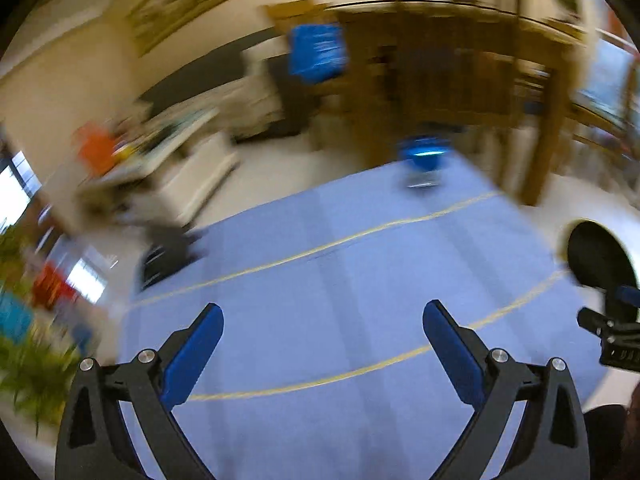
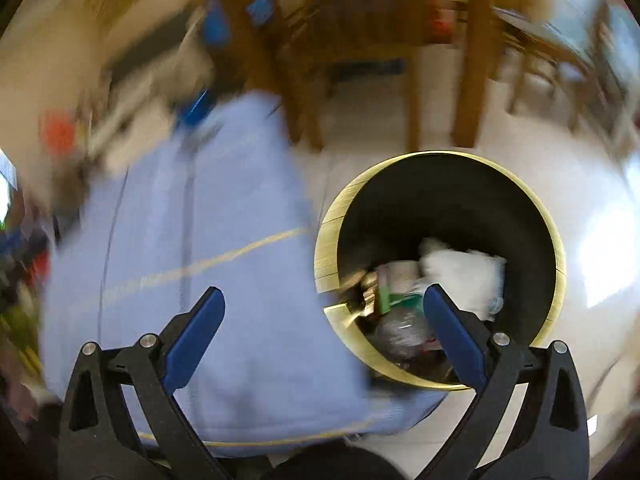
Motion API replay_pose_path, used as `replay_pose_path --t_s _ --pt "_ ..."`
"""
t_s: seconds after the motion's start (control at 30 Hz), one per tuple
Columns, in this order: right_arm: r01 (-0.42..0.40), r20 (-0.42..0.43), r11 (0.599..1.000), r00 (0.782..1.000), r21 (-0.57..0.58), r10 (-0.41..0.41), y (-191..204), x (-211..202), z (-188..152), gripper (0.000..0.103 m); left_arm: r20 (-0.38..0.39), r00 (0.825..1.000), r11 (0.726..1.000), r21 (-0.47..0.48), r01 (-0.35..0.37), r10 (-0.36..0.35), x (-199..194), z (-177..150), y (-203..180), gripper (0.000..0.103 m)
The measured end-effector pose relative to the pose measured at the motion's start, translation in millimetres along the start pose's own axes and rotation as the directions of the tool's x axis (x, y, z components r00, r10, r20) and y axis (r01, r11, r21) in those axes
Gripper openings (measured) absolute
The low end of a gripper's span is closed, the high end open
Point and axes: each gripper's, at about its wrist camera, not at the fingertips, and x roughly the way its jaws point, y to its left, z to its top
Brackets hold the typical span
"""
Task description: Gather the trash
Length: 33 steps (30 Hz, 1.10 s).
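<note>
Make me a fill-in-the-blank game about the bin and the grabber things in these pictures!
1. The round trash bin stands on the floor beside the table covered in a light ____ cloth.
2. Inside the bin lies a crumpled ____ wad of paper on top of other trash.
3. The jaws of the right gripper are ____ and hold nothing.
4. The left gripper hangs over the cloth, which has thin ____ lines.

Missing words: blue; white; open; yellow
</note>
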Motion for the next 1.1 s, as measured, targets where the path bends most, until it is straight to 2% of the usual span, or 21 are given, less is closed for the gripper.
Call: replay_pose_path --t_s 0.03,0.1,0.13,0.23,0.27,0.3,0.37,0.4,0.43,0.5,0.53,0.6,0.7,0.77,0.93,1.1 --pt "0.032 -0.032 0.998 0.999 -0.047 -0.034 25.7 9.2 1.9 0.097 -0.015 0.999 0.998 -0.036 -0.044 0.044 2.0 -5.2 24.8 0.097" --pt "0.138 -0.076 0.977 0.985 -0.159 -0.152 87.1 28.5 6.2 0.097 -0.027 0.998 0.992 -0.111 -0.065 0.063 -2.2 -13.5 67.3 0.097" --pt "0.155 -0.072 0.969 0.982 -0.194 -0.172 107.1 32.3 5.9 0.097 -0.018 0.998 0.988 -0.137 -0.065 0.063 -7.3 -15.9 81.5 0.097" --pt "0.122 -0.013 0.948 0.991 -0.295 -0.132 182.6 21.6 14.2 0.097 0.043 0.996 0.97 -0.234 -0.06 0.072 -35.4 -21.0 129.7 0.097" --pt "0.12 0.08 0.946 0.992 -0.301 -0.101 207.2 -0.8 20.8 0.097 0.064 0.995 0.965 -0.255 -0.056 0.075 -44.5 -22.7 140.6 0.097" --pt "0.124 0.207 0.949 0.976 -0.289 -0.064 225.8 -30.6 25.4 0.097 0.093 0.992 0.959 -0.276 -0.055 0.084 -54.6 -24.6 150.7 0.097" --pt "0.073 0.408 0.964 0.912 -0.254 0.038 245.5 -82.7 26.3 0.097 0.135 0.982 0.946 -0.312 -0.082 0.13 -67.6 -27.7 169.9 0.097" --pt "0.041 0.452 0.965 0.888 -0.259 0.084 253.2 -97.0 24.5 0.098 0.149 0.977 0.942 -0.32 -0.099 0.153 -73.3 -27.9 173.6 0.097" --pt "0.034 0.464 0.956 0.879 -0.29 0.109 264.8 -105.4 21.2 0.098 0.155 0.973 0.939 -0.323 -0.116 0.174 -76.8 -29.2 175.4 0.097" --pt "0.032 0.413 0.94 0.903 -0.339 0.118 280.6 -102.0 15.4 0.098 0.135 0.974 0.94 -0.317 -0.129 0.179 -77.2 -31.8 174.4 0.097" --pt "-0.017 0.381 0.941 0.912 -0.339 0.153 280.9 -99.2 10.9 0.098 0.128 0.978 0.944 -0.307 -0.117 0.163 -75.6 -34.3 172.8 0.097" --pt "-0.084 0.358 0.938 0.91 -0.336 0.209 278.4 -94.9 1.7 0.098 0.112 0.983 0.949 -0.296 -0.107 0.146 -68.2 -39.0 170.9 0.097" --pt "-0.027 0.356 0.934 0.92 -0.356 0.162 282.1 -85.6 -6.0 0.098 0.099 0.987 0.956 -0.276 -0.098 0.13 -62.8 -41.3 166.8 0.097" --pt "-0.04 0.33 0.933 0.929 -0.357 0.166 283.2 -80.6 -8.6 0.098 0.109 0.985 0.957 -0.272 -0.097 0.131 -63.8 -41.9 162.7 0.097" --pt "-0.023 0.346 0.931 0.925 -0.365 0.158 280.7 -84.1 -16.6 0.098 0.124 0.986 0.956 -0.285 -0.068 0.107 -67.5 -42.7 162.4 0.097" --pt "-0.048 0.328 0.927 0.928 -0.372 0.18 276.5 -82.6 -21.2 0.098 0.125 0.986 0.957 -0.282 -0.074 0.113 -67.5 -44.4 160.5 0.097"
